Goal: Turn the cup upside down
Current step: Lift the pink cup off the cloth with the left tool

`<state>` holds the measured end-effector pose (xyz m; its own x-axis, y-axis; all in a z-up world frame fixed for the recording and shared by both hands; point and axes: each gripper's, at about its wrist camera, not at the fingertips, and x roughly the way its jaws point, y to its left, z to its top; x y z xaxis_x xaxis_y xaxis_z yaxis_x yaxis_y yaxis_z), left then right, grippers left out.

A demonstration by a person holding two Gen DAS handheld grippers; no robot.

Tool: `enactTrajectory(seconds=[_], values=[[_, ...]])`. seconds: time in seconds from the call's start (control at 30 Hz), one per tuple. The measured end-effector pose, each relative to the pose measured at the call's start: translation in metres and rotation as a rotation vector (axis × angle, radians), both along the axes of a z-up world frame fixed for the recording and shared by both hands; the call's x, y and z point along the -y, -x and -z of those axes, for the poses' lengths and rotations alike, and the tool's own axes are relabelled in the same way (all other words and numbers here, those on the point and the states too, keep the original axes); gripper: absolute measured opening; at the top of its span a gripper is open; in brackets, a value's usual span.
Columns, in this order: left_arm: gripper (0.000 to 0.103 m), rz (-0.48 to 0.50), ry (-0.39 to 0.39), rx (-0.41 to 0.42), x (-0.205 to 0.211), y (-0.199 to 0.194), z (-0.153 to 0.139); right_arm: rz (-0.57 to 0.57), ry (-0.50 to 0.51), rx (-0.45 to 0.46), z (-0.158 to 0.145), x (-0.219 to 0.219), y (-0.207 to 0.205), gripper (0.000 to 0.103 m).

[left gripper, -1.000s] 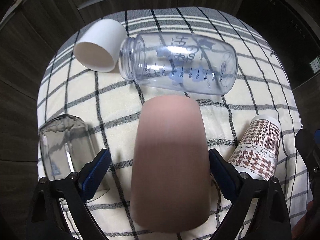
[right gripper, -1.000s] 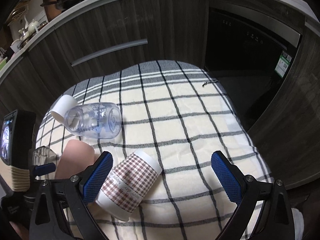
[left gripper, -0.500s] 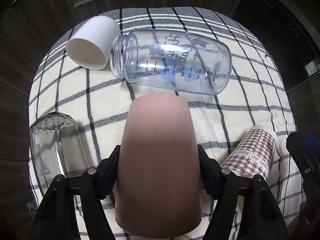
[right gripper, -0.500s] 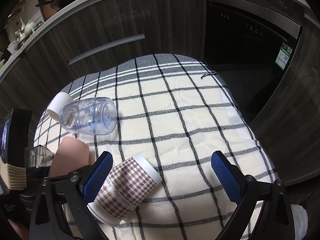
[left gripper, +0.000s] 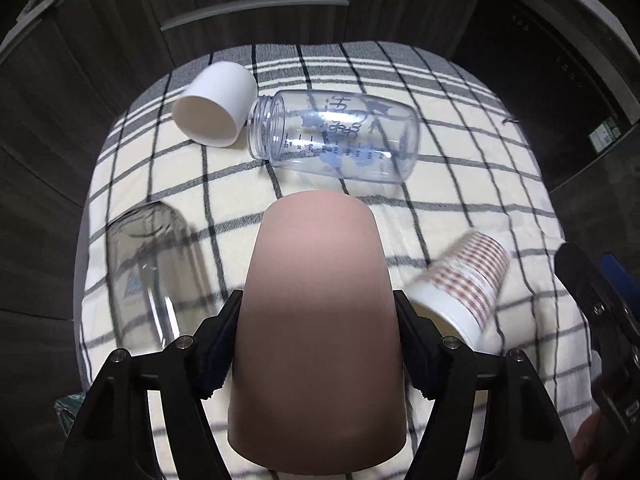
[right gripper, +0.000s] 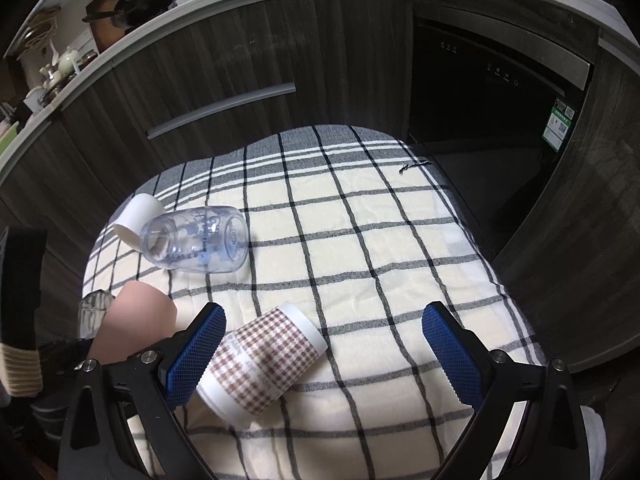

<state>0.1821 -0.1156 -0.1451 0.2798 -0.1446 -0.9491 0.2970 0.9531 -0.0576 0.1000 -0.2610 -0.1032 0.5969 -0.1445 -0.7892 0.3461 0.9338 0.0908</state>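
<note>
- Fingers of your left gripper [left gripper: 316, 340] press the pink cup [left gripper: 320, 332] from both sides, so the jaws are clamped on it; the cup fills the centre of the left wrist view, closed end toward 12 o'clock, wide rim toward 6.
- Whether the cup has left the checked cloth [right gripper: 400, 240] I cannot tell.
- Grasping looks to be the step in hand; my reading is that the flip itself is not yet done.
- Your next move, as I judge it: raise the cup enough for the rim to swing, roll your wrist until the rim faces down, lower it onto bare cloth, then part the fingers.
- Your right gripper [right gripper: 320, 352] has its blue pads [right gripper: 452, 356] wide apart and holds nothing; the houndstooth paper cup [right gripper: 264, 364] lies on its side just beside the left pad, touching or not I cannot say.
- At 9 o'clock from the pink cup lies a clear glass [left gripper: 156, 268] on its side, near your left finger.
- Toward 12 o'clock lies a clear measuring bottle [left gripper: 336, 140] on its side, mouth just beside a white cup [left gripper: 216, 108] at 11 o'clock.
- Count: three cups (pink, houndstooth, white), one glass, one bottle, two grippers.
- Beyond the cloth stand dark wood cabinets [right gripper: 240, 60].
</note>
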Motion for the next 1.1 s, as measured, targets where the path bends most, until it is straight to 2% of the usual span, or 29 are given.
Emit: enactTrajectory(seconds=[0.3, 0.4, 0.53, 0.8, 0.97, 1.03, 1.1], values=[[0.070, -0.061, 0.055, 0.052, -0.013, 0.069, -0.017, -0.032, 0.014, -0.001, -0.017, 0.000, 0.062, 0.099], [0.070, -0.063, 0.079, 0.049, -0.011, 0.092, -0.012, -0.023, 0.026, -0.023, -0.013, 0.004, 0.087, 0.099], [0.070, -0.076, 0.086, 0.085, -0.005, 0.115, -0.003, -0.010, 0.045, -0.062, 0.000, 0.010, 0.114, 0.099], [0.068, -0.078, 0.114, 0.114, -0.002, 0.133, 0.016, -0.001, 0.070, -0.101, 0.019, 0.014, 0.139, 0.099], [0.068, -0.068, 0.093, 0.077, 0.000, 0.136, 0.027, 0.003, 0.080, -0.096, 0.018, 0.013, 0.144, 0.099], [0.069, -0.056, 0.077, 0.076, 0.001, 0.138, 0.029, 0.002, 0.088, -0.089, 0.014, 0.013, 0.145, 0.099], [0.075, -0.050, 0.080, 0.070, 0.002, 0.140, 0.030, -0.001, 0.094, -0.087, 0.012, 0.011, 0.145, 0.099]])
